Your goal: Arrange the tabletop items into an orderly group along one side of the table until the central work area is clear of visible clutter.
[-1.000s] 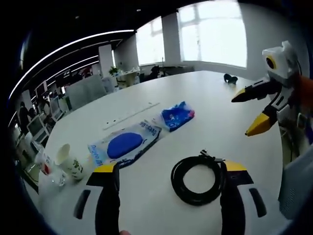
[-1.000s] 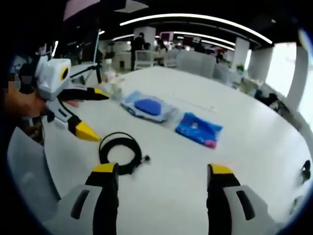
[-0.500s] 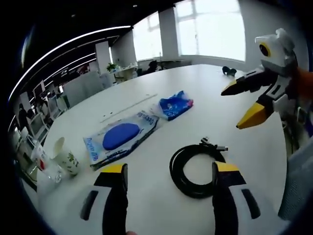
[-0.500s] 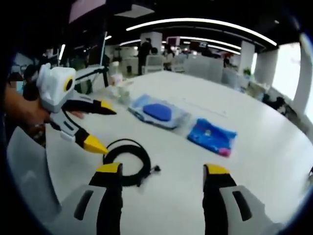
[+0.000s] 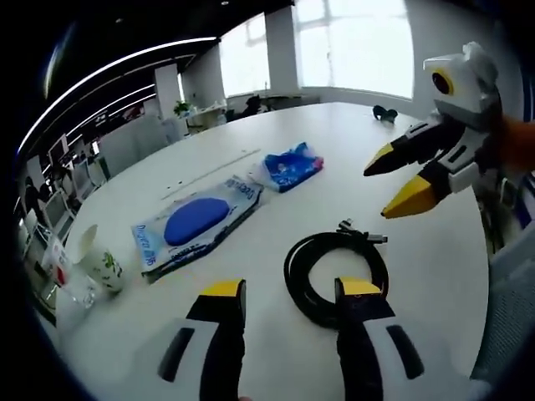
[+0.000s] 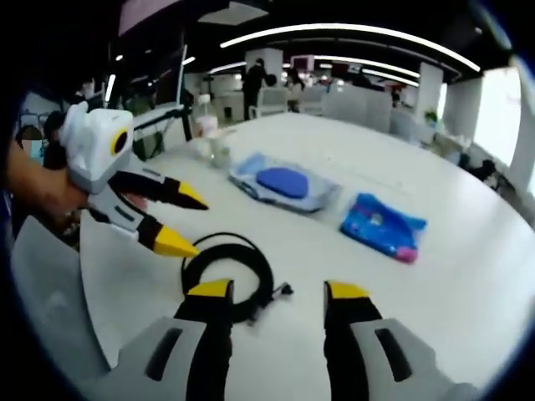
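Black cable coil [image 5: 334, 276] lies untouched; both grippers' fingers [image 5: 224, 294] [image 6: 343, 292] have narrowed, holding nothing.

The supporting surface is a large white table [image 5: 418, 276] with a rounded edge. Directly on it lie the following items. A coiled black cable [image 5: 334, 269] rests flat nearest the cameras, its plug ends pointing outward. Beyond it lies a clear flat packet with a blue oval inside [image 5: 197, 224]. Beside that packet, apart from it, lies a smaller blue packet [image 5: 290, 167]. A paper cup [image 5: 99, 265] stands upright near the table edge, next to what may be a clear cup or bottle; the view is blurred there. A small dark object [image 5: 385, 112] sits at the far side.
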The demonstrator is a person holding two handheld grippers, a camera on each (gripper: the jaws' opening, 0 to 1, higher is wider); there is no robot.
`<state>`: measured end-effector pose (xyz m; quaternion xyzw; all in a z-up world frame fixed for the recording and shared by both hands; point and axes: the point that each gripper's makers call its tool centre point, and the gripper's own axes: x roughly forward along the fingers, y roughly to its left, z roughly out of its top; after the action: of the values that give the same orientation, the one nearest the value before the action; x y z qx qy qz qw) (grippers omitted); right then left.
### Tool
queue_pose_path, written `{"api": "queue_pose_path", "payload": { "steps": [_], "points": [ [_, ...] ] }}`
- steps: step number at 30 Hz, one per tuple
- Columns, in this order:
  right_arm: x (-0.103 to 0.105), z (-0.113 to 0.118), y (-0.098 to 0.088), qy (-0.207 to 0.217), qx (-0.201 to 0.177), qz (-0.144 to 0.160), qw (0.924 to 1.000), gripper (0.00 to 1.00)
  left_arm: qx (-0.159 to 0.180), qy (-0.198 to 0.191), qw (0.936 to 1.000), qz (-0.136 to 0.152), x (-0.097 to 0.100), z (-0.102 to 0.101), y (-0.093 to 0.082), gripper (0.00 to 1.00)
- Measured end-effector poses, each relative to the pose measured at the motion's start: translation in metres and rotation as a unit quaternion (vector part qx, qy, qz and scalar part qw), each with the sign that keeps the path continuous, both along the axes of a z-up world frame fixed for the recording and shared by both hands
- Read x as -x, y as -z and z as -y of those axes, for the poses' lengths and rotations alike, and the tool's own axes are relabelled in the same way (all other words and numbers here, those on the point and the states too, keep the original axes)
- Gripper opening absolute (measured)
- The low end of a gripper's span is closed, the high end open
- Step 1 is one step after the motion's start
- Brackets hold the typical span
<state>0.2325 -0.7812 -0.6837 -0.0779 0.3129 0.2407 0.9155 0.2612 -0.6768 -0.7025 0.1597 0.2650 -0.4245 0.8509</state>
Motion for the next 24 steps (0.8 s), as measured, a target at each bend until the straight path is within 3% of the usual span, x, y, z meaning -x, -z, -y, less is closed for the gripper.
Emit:
{"api": "queue_pose_path", "payload": {
  "steps": [5,24],
  "points": [
    [0.0,-0.004,0.007,0.007,-0.016,-0.008,0.9998,0.3,0.004,0.002,1.0,-0.006,0.0,0.006,0.004,0.32],
    [0.004,-0.02,0.047,0.019,-0.02,-0.071,0.9971,0.22,-0.004,-0.002,0.9989,-0.046,0.003,0.011,0.026,0.27]
  ]
}}
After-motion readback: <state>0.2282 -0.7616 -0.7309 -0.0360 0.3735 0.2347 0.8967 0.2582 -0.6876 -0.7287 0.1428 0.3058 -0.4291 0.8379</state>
